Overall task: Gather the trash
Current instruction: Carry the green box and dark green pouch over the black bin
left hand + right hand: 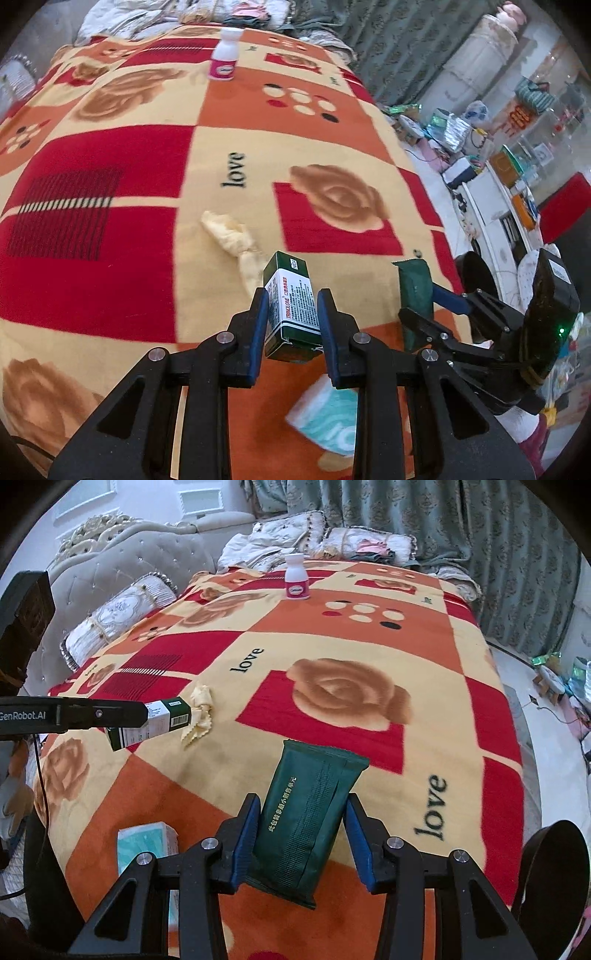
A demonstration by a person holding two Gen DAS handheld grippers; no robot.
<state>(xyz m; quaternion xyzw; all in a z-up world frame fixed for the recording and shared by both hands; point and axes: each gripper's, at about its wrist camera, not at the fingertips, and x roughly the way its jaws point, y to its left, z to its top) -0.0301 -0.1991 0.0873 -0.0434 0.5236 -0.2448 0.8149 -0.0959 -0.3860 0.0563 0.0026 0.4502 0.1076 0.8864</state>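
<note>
Green and white box marked "TRINOLONE", pinched tight between left tongs, lifted over bed blanket printed "love". Dark green packet with yellow Chinese writing, squeezed between right tongs. "GenRobot.AI" on left tool's side. Crumpled yellow tissue just past box. White bottle, pink label, far back. Teal tissue pack near.

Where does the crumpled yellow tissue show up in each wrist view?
Left wrist: crumpled yellow tissue lies on the blanket at lower centre, just beyond the held green box.
Right wrist: the tissue is at mid-left, beside that box.
Shared landmark: white bottle.
</note>
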